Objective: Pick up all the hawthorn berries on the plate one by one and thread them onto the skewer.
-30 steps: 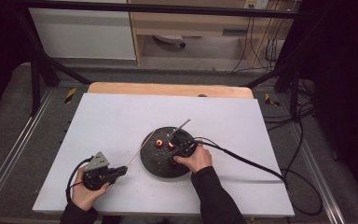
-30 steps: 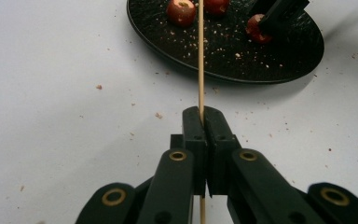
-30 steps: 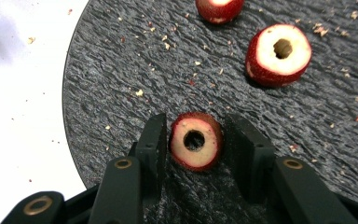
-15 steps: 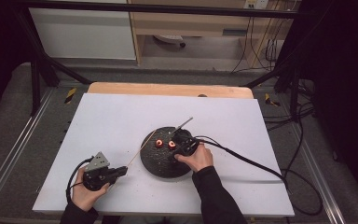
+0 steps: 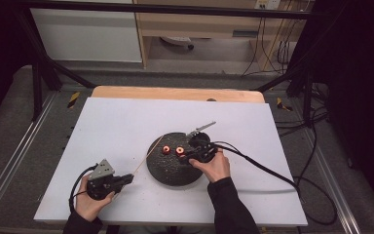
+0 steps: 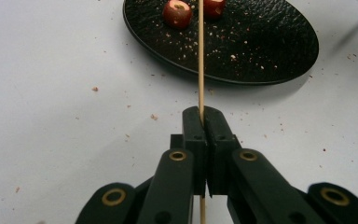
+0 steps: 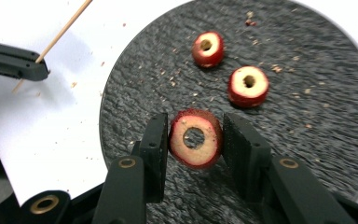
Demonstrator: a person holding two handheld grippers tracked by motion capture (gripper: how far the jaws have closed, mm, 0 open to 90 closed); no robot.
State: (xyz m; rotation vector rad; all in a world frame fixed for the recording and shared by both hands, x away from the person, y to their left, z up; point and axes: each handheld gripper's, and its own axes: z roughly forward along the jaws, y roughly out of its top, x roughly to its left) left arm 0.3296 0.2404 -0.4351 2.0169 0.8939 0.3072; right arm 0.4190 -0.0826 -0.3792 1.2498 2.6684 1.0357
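While the left gripper (image 6: 204, 122) clamps a bare skewer (image 6: 200, 60), the right gripper (image 7: 195, 140) pinches one ring (image 7: 196, 143); threading appears unstarted, two rings (image 7: 248, 85) left.

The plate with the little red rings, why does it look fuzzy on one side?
In the right gripper view the black plate smears toward the right edge, probably motion blur, while the held ring stays fairly sharp. In the left gripper view the skewer is crisp and the plate's far rim softens. The high view is dim and grainy.
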